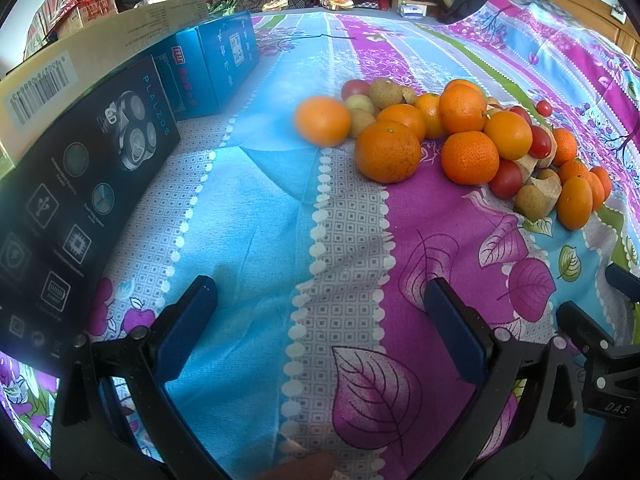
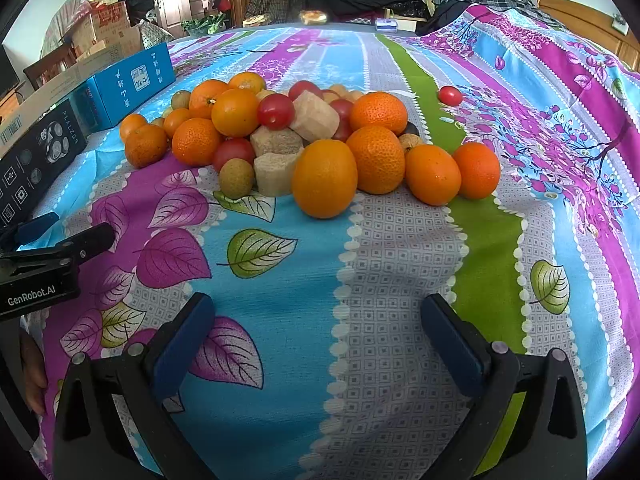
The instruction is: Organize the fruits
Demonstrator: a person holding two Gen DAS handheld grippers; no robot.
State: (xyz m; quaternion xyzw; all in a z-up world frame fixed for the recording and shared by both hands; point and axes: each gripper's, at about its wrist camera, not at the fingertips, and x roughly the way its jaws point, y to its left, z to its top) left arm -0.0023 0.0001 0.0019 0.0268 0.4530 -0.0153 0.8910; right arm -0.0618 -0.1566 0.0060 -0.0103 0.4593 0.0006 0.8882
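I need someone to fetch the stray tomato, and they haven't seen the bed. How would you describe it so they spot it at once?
Start at the fruit pile heaped on the flowered bedspread. Look past its far right edge, where a green stripe runs up the cloth. The lone cherry tomato lies there on its own, small, red and shiny, touching no other fruit, while every other tomato is wedged into the heap.

Orange citrus (image 2: 324, 178) and red tomatoes (image 2: 275, 111) on a purple, blue, green leaf-patterned cloth (image 2: 384, 280).

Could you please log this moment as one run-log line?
left gripper open, empty | right gripper open, empty | fruit pile untouched on bedsheet
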